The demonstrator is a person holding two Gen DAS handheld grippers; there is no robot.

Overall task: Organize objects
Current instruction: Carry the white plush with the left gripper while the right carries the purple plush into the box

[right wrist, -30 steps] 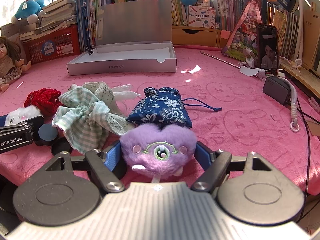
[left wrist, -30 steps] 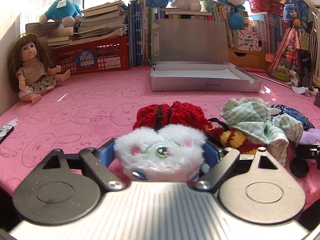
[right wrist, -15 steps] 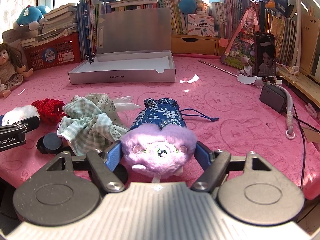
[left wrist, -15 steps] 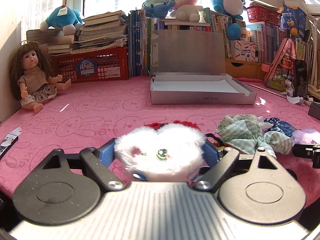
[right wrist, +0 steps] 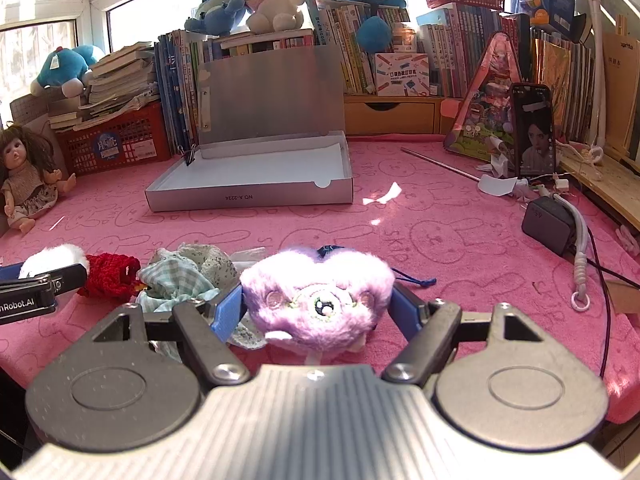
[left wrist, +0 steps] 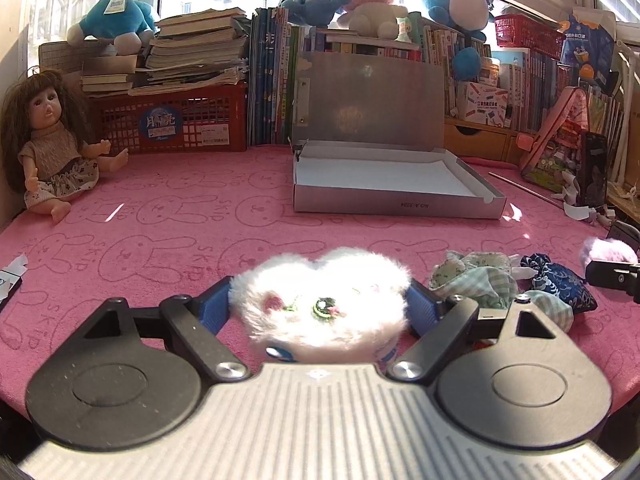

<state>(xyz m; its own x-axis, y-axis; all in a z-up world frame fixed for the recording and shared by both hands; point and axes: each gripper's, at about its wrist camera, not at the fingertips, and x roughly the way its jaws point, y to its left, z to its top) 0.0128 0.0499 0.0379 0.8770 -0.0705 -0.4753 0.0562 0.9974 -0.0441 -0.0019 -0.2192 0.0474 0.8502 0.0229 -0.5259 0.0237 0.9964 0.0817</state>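
2 grippers short of the open grey box (left wrist: pixel 396 194): left gripper (left wrist: pixel 320 312) clasped white plush (left wrist: pixel 320 300), right gripper (right wrist: pixel 316 308) clasped purple plush (right wrist: pixel 316 296)

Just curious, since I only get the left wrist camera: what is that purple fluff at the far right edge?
Observer: It is a purple plush toy, clamped between the blue pads of the right gripper.
Operator: Is anything hidden behind the white plush toy in front of me?
Observer: Yes, a red knitted item lies on the pink cloth, beside the checked fabric.
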